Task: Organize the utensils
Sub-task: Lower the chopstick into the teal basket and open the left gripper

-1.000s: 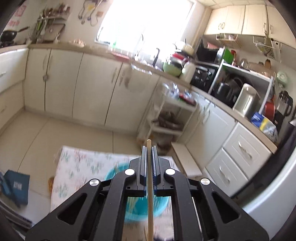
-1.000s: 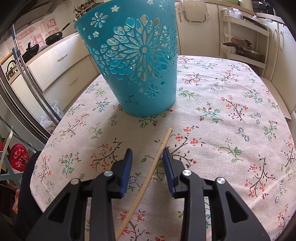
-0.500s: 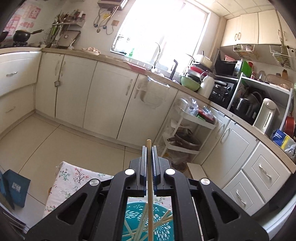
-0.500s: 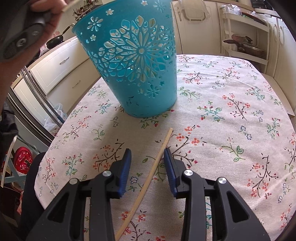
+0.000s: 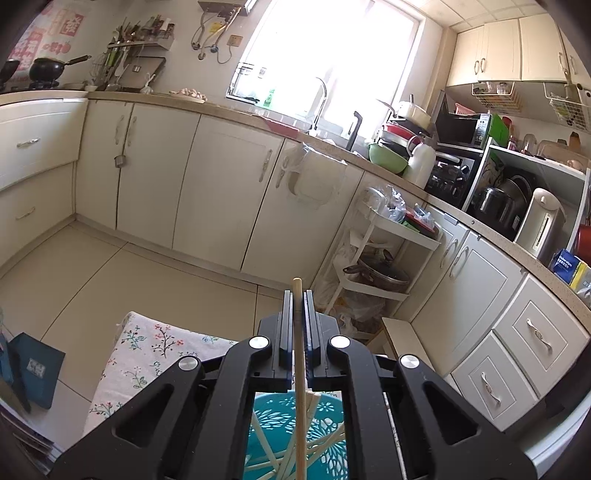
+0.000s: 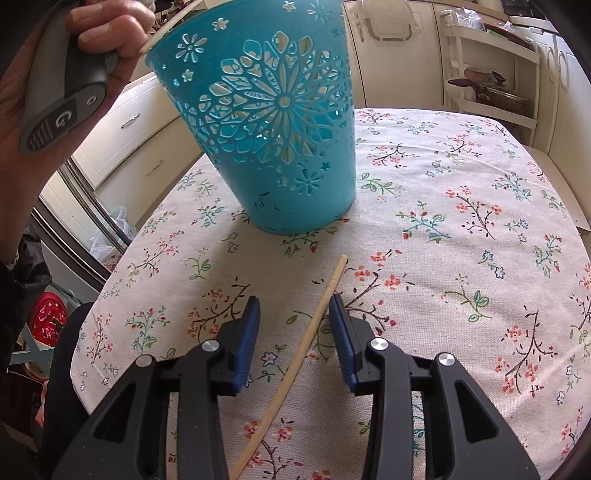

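Note:
My left gripper (image 5: 297,295) is shut on a wooden chopstick (image 5: 300,369) that stands upright between its pads. Right below it is the teal cut-out basket (image 5: 325,417), with several pale chopsticks (image 5: 266,446) leaning inside. In the right wrist view the basket (image 6: 295,184) stands on the floral tablecloth (image 6: 461,184). In front of it a second chopstick (image 6: 334,277) lies on the cloth. My right gripper (image 6: 293,301) is open and straddles this chopstick without its pads touching it. A hand (image 6: 103,33) holds the left gripper's handle above the basket rim.
White kitchen cabinets (image 5: 221,192) and a tiled floor (image 5: 110,280) lie beyond the table's far edge. A white trolley (image 5: 384,258) with a pan stands to the right. A fridge side and bags (image 6: 110,229) sit left of the table.
The left gripper has come over the basket with its chopstick, its view tilting up. Its hand has entered the right view at upper left. The right jaws stand slightly wider.

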### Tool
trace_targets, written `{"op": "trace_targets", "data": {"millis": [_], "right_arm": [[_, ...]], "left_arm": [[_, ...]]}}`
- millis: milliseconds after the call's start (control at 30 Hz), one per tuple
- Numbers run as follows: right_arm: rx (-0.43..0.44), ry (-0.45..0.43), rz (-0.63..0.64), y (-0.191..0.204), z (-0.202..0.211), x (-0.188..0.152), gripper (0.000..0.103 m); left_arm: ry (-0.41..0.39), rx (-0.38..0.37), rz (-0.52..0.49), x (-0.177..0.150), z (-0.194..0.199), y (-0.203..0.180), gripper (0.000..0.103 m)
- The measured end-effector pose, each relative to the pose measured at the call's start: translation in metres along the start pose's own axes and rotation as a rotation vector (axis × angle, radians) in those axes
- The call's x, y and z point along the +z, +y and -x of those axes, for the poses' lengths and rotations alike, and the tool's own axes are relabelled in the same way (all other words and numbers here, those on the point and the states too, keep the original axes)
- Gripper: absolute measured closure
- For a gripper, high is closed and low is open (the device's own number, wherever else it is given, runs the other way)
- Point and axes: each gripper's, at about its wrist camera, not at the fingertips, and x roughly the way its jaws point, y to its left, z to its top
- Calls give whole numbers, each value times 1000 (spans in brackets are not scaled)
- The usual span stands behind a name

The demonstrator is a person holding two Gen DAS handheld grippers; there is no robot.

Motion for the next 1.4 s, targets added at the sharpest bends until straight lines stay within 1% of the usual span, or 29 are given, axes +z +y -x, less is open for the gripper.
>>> {"op": "trace_targets", "data": {"millis": [100, 233, 467, 600, 800, 900, 1033, 1133, 1200, 1233, 1267, 1300, 1333, 1400], "right_arm": [[0, 0, 1, 0, 0, 0, 64], [0, 0, 0, 0, 0, 0, 64], [1, 0, 0, 0, 0, 0, 64], [3, 0, 0, 1, -1, 0, 63], [5, 0, 2, 3, -2, 0, 62], [7, 1, 5, 3, -2, 0, 61], [7, 1, 5, 3, -2, 1, 61], [8, 1, 5, 3, -2, 1, 61], [7, 1, 5, 3, -2, 1, 61], [8, 1, 5, 3, -2, 1, 61], [8, 1, 5, 3, -2, 1, 61], [8, 1, 4, 3, -2, 1, 61], [9, 1, 4, 3, -2, 1, 61], [11, 1, 3, 2, -1, 1, 61]], "left_arm": [[-6, -4, 20, 3, 3, 4, 98], [-15, -6, 15, 6, 6, 5, 98], [13, -11, 39, 6, -5, 10, 98], [2, -8, 27, 9, -6, 7, 98], [-6, -30, 52, 17, -2, 10, 98], [16, -30, 45, 16, -5, 10, 98], [107, -32, 36, 12, -14, 12, 98], [228, -44, 49, 11, -30, 15, 95], [299, -44, 65, 10, -39, 18, 88], [320, -44, 73, 9, -42, 19, 85], [361, -43, 72, 9, -48, 19, 78], [385, -37, 66, 9, -51, 18, 72], [403, -21, 56, 10, -54, 16, 69], [431, -1, 38, 8, -60, 14, 60]]}}
